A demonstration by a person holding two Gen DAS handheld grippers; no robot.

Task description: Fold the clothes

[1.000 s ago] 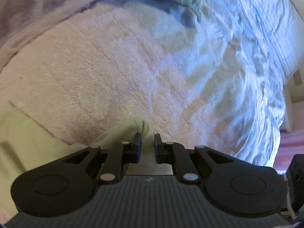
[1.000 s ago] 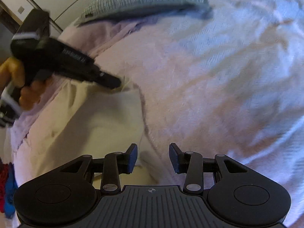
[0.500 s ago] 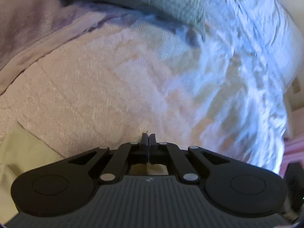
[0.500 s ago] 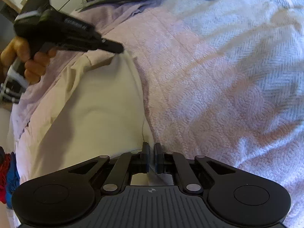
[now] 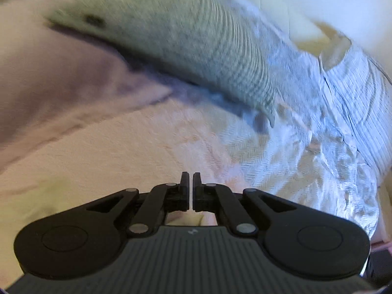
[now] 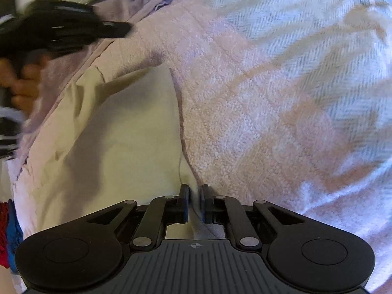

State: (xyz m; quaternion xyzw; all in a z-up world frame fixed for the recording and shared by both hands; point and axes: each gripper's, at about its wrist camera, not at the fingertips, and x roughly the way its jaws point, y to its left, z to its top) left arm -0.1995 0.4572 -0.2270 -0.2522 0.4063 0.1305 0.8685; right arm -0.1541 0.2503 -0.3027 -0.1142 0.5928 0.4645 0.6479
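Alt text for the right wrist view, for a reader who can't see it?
The right claw pinches the near corner of a cream cloth lying on a pink bedspread, its jaws opening slightly. At upper left, the blurred left claw, held in a hand, is above the cloth's far corner.

Each gripper (image 5: 189, 186) was black plastic: two rounded side lobes, silver pivot pins on the finger links, a ribbed grey base bearing a small white mark

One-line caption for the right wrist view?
Right gripper pinching the cream garment's edge on a pink towel.
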